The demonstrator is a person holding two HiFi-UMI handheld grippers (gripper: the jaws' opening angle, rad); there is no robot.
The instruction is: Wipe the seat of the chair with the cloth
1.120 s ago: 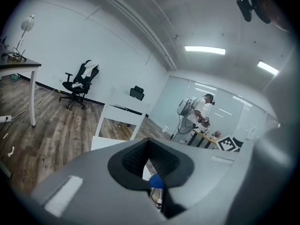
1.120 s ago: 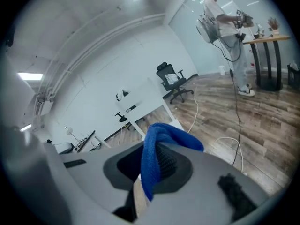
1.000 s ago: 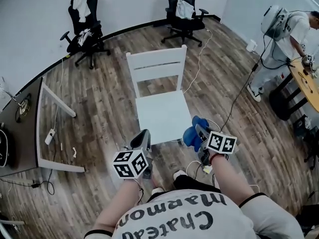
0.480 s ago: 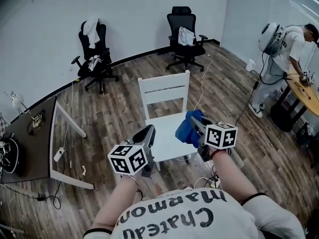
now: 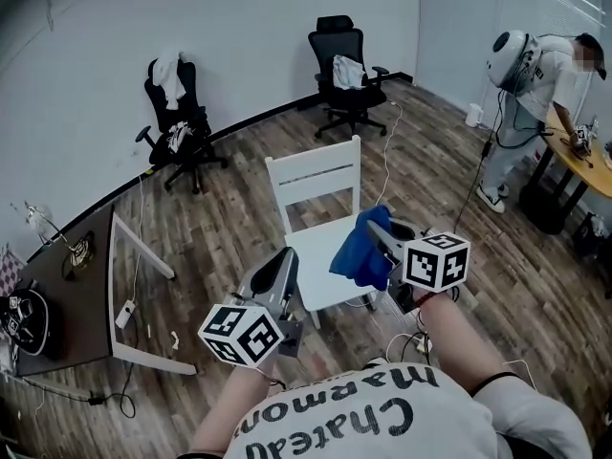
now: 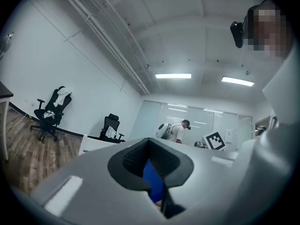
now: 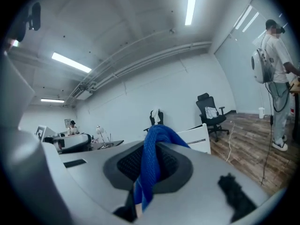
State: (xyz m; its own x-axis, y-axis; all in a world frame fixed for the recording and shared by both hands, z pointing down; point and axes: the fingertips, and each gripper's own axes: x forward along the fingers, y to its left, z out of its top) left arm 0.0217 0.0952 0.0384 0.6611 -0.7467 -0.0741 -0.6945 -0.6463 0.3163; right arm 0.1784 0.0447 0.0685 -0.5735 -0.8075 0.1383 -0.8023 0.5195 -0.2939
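Cloth [image 5: 360, 251] hangs from right gripper [image 5: 381, 229], seemingly over chair [image 5: 316, 175].

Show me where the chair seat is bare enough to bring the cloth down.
The seat is bare where it shows, from the backrest to the front edge. In the head view the cloth, held by the right gripper, hides its right side. Cables crowd the floor right of it.

Frame centre: chair [image 5: 316, 242] on floor [image 5: 220, 218], backrest toward top. Over seat's right edge: cloth [image 5: 360, 249], in fingers of right gripper [image 5: 380, 229]. Lower centre, just left of seat's front corner: left gripper [image 5: 279, 268]. Left edge: desk [image 5: 67, 299]. Upper left: office chair [image 5: 177, 122]. Top centre: second office chair [image 5: 346, 79]. Both before wall [image 5: 239, 36]. Upper right: person [image 5: 531, 84] beside round desk [image 5: 585, 165] at right edge.
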